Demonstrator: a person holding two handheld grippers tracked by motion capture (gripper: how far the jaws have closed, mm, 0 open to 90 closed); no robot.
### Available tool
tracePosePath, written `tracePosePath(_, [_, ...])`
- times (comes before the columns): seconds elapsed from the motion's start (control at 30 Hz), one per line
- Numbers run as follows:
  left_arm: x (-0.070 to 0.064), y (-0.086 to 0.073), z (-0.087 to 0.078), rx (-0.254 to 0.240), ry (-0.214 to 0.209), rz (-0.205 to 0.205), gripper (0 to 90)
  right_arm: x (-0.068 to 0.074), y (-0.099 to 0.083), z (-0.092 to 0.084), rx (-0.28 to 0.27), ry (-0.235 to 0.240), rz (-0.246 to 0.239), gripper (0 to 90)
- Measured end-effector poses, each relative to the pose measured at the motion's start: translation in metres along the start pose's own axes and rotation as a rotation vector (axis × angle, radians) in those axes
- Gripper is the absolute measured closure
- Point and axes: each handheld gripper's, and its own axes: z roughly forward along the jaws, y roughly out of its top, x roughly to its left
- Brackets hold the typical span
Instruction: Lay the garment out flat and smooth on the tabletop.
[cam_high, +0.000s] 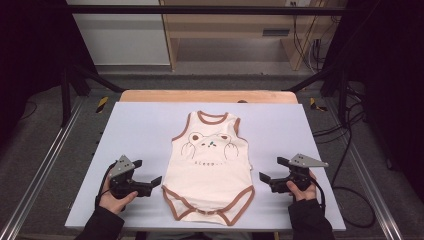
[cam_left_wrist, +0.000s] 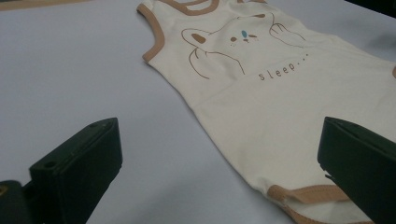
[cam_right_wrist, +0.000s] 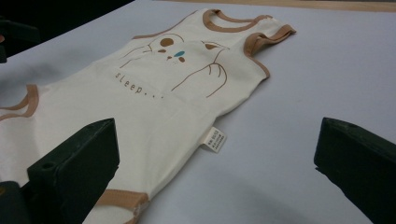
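A cream sleeveless baby bodysuit (cam_high: 211, 167) with brown trim, a bear print and the word "sleep" lies flat, neck away from me, on the pale blue table top (cam_high: 140, 125). My left gripper (cam_high: 148, 171) rests just left of its lower hem, jaws wide open and pointing at the cloth. In the left gripper view the bodysuit (cam_left_wrist: 261, 93) spreads ahead of the left gripper (cam_left_wrist: 219, 135). My right gripper (cam_high: 272, 169) sits just right of the hem, also open. Its own view shows the bodysuit (cam_right_wrist: 154, 88) and a small side label (cam_right_wrist: 215, 139) ahead of the right gripper (cam_right_wrist: 217, 130). Nothing is gripped.
A wooden strip (cam_high: 207, 96) borders the table's far edge. Metal rails (cam_high: 45, 160) run along both sides, and black cables (cam_high: 345, 130) lie on the floor at the right. A wooden cabinet (cam_high: 225, 30) stands beyond the table.
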Motion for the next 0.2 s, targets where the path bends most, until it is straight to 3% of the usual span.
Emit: tracePosePath(0.2, [0.0009, -0.0014, 0.0025, 0.010, -0.001, -0.001, 0.0, -0.0031, -0.0031, 0.0019, 0.019, 0.007, -0.003, 0.7])
